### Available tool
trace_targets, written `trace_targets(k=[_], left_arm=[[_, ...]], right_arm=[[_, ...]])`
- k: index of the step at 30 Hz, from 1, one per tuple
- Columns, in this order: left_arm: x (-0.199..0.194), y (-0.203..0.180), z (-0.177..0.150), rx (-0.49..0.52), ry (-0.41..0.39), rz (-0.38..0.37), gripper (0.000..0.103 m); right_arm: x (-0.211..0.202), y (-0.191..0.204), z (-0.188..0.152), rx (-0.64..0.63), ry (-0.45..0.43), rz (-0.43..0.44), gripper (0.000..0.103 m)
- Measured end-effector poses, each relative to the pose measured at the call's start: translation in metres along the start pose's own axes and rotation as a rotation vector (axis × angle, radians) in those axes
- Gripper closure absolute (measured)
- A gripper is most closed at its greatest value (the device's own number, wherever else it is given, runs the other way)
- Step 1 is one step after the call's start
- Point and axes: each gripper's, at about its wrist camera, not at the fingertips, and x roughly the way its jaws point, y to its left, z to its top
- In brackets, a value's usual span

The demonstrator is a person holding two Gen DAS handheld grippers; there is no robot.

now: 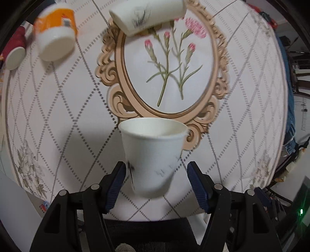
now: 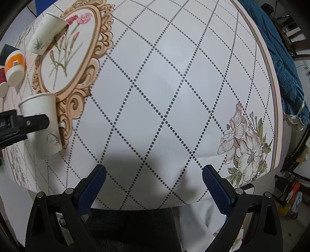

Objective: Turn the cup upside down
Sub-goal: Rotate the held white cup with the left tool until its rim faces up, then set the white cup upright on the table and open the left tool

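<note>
White cup (image 1: 153,159) between spread jaws

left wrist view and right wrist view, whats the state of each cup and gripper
near white cup: upright, mouth up, between the left gripper's open fingers
far white cup: on its side
orange cup: tipped over
red cup: tipped over
left gripper: open
right gripper: open, holding nothing

The white paper cup (image 1: 153,157) stands mouth up between my left gripper's (image 1: 155,180) spread fingers, leaning a little, its rolled rim just at the lower edge of the ornate oval frame printed on the tablecloth (image 1: 58,116). Faint grey sketch marks run across its lower wall, with a dark smudge at its left side. Seen from my right wrist, the cup (image 2: 41,124) overlaps that frame's lower scrollwork.
</note>
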Motion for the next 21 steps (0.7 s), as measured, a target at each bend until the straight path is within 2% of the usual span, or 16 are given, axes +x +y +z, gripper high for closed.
trace_targets(k=[7, 13, 21], left_arm=[[-0.054, 0.029, -0.033, 0.007, -0.12, 0.012, 0.039], [-0.075, 0.072, -0.06, -0.031, -0.178, 0.016, 0.039], [-0.082, 0.112, -0.076, -0.08, -0.222, 0.017, 0.039]], right_arm=[[-0.036, 0.022, -0.014, -0.028, -0.053, 0.05, 0.002], [-0.07, 0.065, -0.029, -0.071, -0.096, 0.094, 0.002], [-0.106, 0.126, -0.04, -0.132, -0.156, 0.143, 0.002]])
